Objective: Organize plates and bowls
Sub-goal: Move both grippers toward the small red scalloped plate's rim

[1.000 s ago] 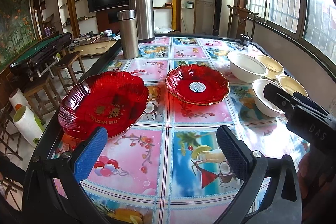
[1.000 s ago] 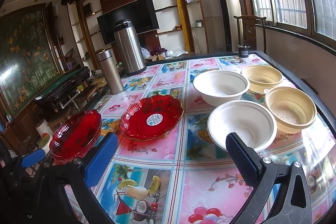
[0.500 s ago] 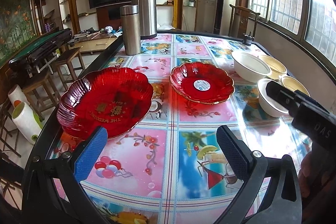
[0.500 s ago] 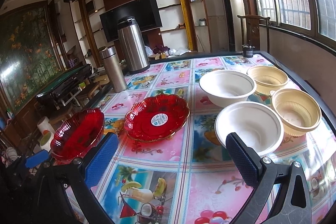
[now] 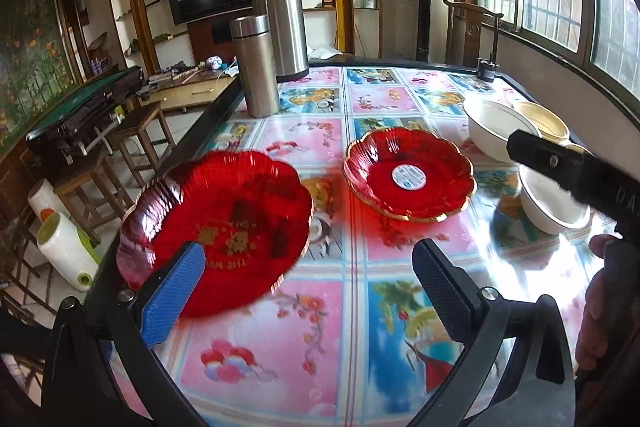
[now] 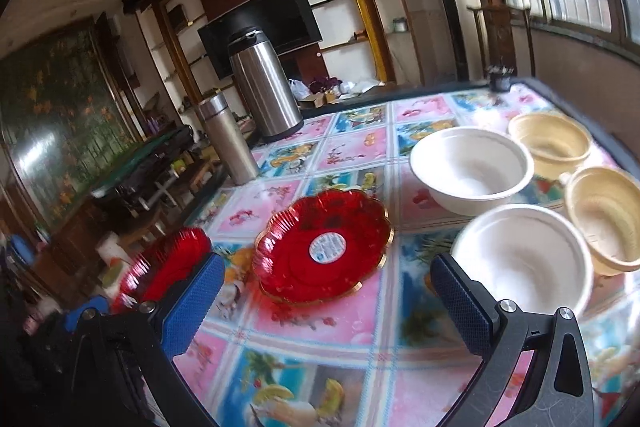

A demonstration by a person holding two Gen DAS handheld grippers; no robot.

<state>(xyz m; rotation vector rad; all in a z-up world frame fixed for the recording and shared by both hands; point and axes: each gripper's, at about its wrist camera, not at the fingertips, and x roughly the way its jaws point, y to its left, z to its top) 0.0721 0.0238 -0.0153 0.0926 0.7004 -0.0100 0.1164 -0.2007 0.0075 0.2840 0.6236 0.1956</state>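
**Two red plates and four bowls on the patterned table**

The near red plate is blurred, its gold lettering hard to read, and the left gripper's blue pad covers part of its rim. In the right wrist view this plate is half hidden at the table edge. The second red plate sits mid-table. Only the right view shows all bowls clearly: two white bowls and two cream bowls. The right gripper and the left both gape wide, holding nothing.

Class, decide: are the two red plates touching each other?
Apart. The left wrist view shows patterned tablecloth between the near red plate and the stickered red plate.
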